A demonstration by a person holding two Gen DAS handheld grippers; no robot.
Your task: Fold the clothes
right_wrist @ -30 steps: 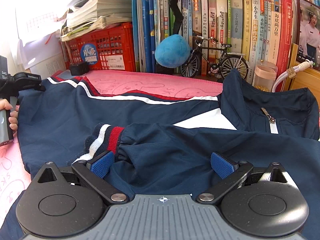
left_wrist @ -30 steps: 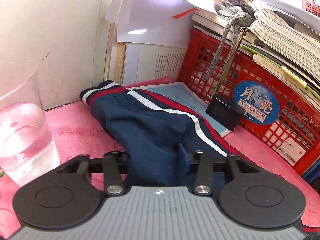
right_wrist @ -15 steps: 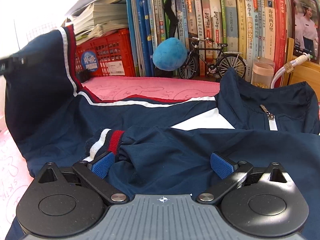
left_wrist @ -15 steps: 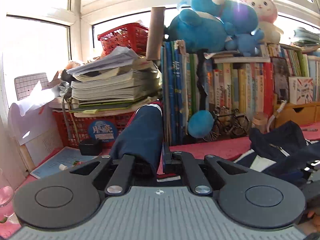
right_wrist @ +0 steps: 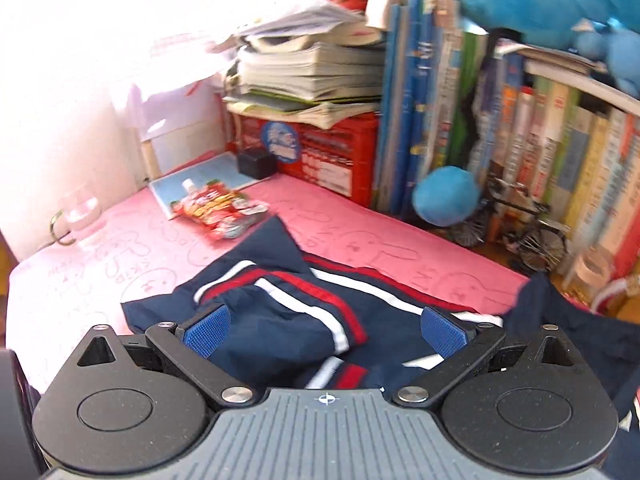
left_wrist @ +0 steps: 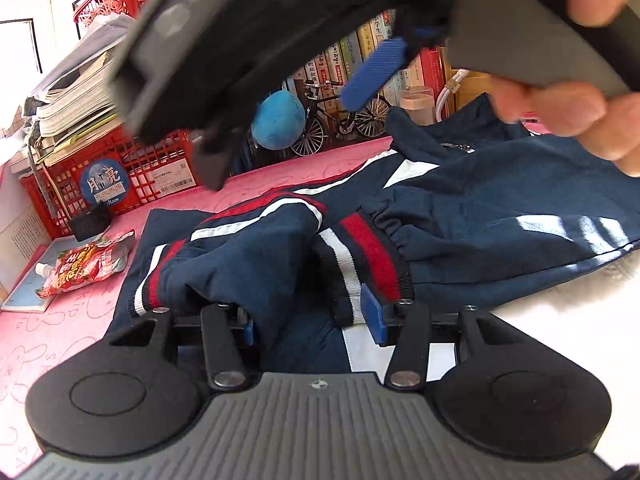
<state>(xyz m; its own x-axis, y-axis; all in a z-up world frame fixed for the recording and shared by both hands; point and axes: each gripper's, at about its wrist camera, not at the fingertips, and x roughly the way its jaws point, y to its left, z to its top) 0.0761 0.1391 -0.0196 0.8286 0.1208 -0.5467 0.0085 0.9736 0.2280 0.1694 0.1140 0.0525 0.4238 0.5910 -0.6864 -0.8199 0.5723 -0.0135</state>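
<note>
A navy jacket (left_wrist: 480,208) with red and white stripes lies on the pink mat (left_wrist: 60,320). Its left sleeve (left_wrist: 248,256) is folded over onto the body, next to the other sleeve's striped cuff (left_wrist: 368,264). My left gripper (left_wrist: 314,322) is low over the folded sleeve, jaws parted, cloth lying between them. My right gripper (right_wrist: 326,326) is open and empty above the folded sleeve (right_wrist: 280,312); it also shows in the left wrist view (left_wrist: 372,68), close overhead, held by a hand.
A red crate (left_wrist: 132,176) with stacked books stands at the back left. A red snack pouch (right_wrist: 216,208) lies on a blue booklet. A glass (right_wrist: 78,216) stands at far left. A blue ball (right_wrist: 446,196), a model bicycle (right_wrist: 532,236) and a book row (right_wrist: 560,152) line the back.
My left gripper carried the sleeve up and over to the right, laid it on the jacket body and opened. My right gripper lifted off the cuff and swung left above it.
</note>
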